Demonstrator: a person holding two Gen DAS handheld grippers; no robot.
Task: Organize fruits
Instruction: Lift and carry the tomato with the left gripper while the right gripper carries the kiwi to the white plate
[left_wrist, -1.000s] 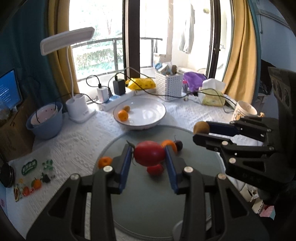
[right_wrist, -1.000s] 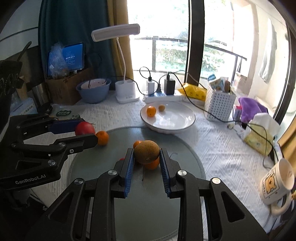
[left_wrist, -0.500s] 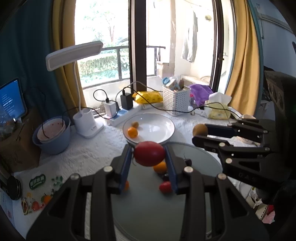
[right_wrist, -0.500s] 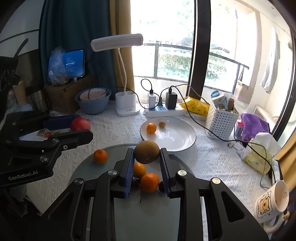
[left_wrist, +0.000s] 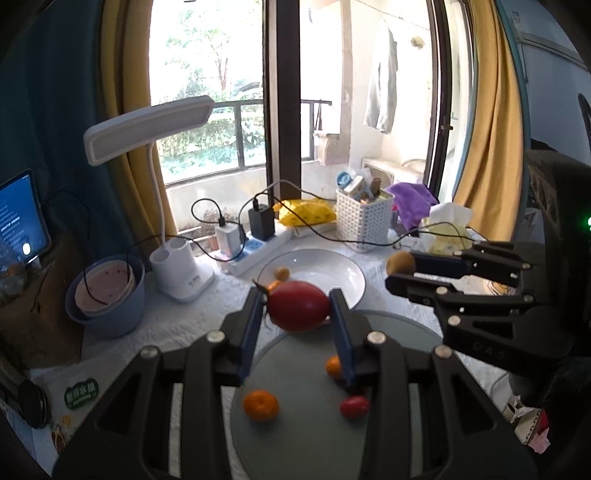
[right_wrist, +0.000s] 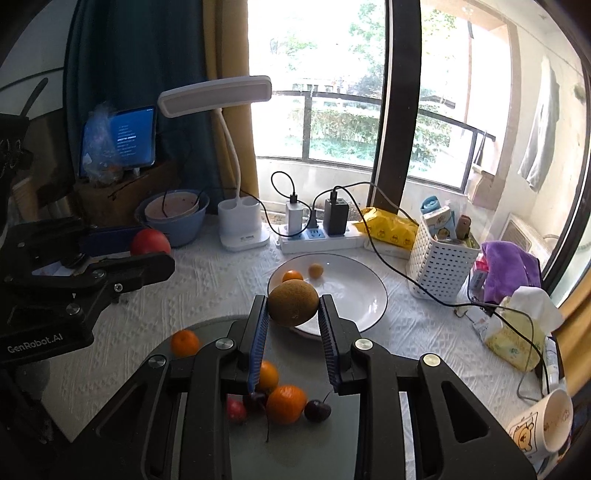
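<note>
Both grippers have lifted off the grey tray (right_wrist: 207, 435) toward the white plate (right_wrist: 364, 291), the left gripper (left_wrist: 297, 315) pinching a red apple (left_wrist: 298, 310) and the right gripper (right_wrist: 292, 319) pinching a brown kiwi (right_wrist: 293, 302) at the plate's near rim, so release looks next.

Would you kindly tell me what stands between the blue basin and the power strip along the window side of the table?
The white desk lamp's base stands between the basin and the power strip, as the right wrist view shows.

right hand-held gripper (right_wrist: 293, 325) clamping brown fruit (right_wrist: 293, 302), white plate (right_wrist: 364, 295) behind
</note>
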